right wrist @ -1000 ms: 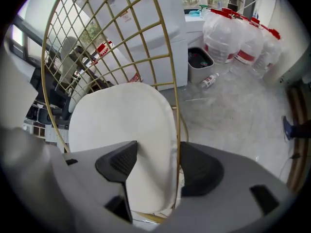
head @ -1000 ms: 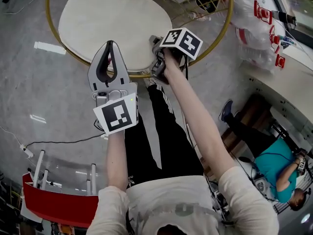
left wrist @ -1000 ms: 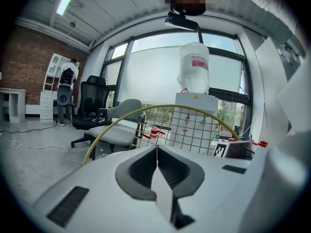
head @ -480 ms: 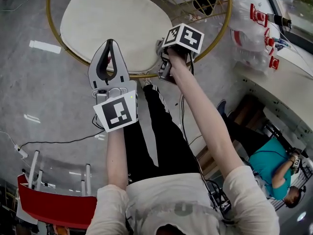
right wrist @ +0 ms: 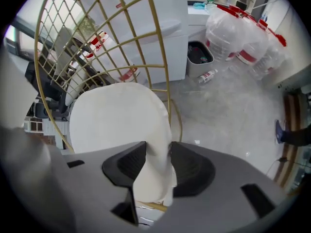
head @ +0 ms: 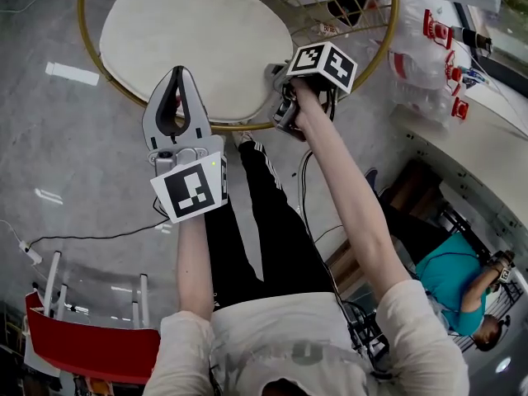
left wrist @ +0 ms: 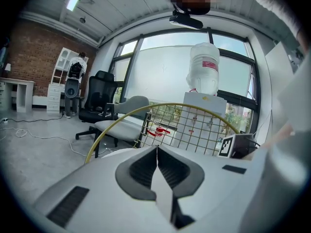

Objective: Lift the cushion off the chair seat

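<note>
A cream oval cushion (head: 190, 40) lies on the seat of a gold wire chair (head: 375, 48). My right gripper (head: 280, 97) points steeply down at the cushion's near right edge. In the right gripper view the cushion (right wrist: 116, 125) has its edge folded up between the jaws of my right gripper (right wrist: 155, 164). Those jaws have just been closing and the pads press on the cushion. My left gripper (head: 180, 77) hovers over the cushion's near edge, shut and empty. In its own view the left gripper (left wrist: 156, 149) has its jaws together, in front of the chair's wire back (left wrist: 194, 125).
Large water bottles (head: 437, 48) stand on the floor right of the chair. A person in a teal top (head: 450, 279) sits at the lower right. A red object (head: 82, 345) and a floor cable (head: 82, 239) are at the lower left. Office chairs (left wrist: 104, 98) stand beyond.
Both grippers have stayed almost in place. The right gripper's marker cube has shifted slightly right at the cushion's near right edge.
</note>
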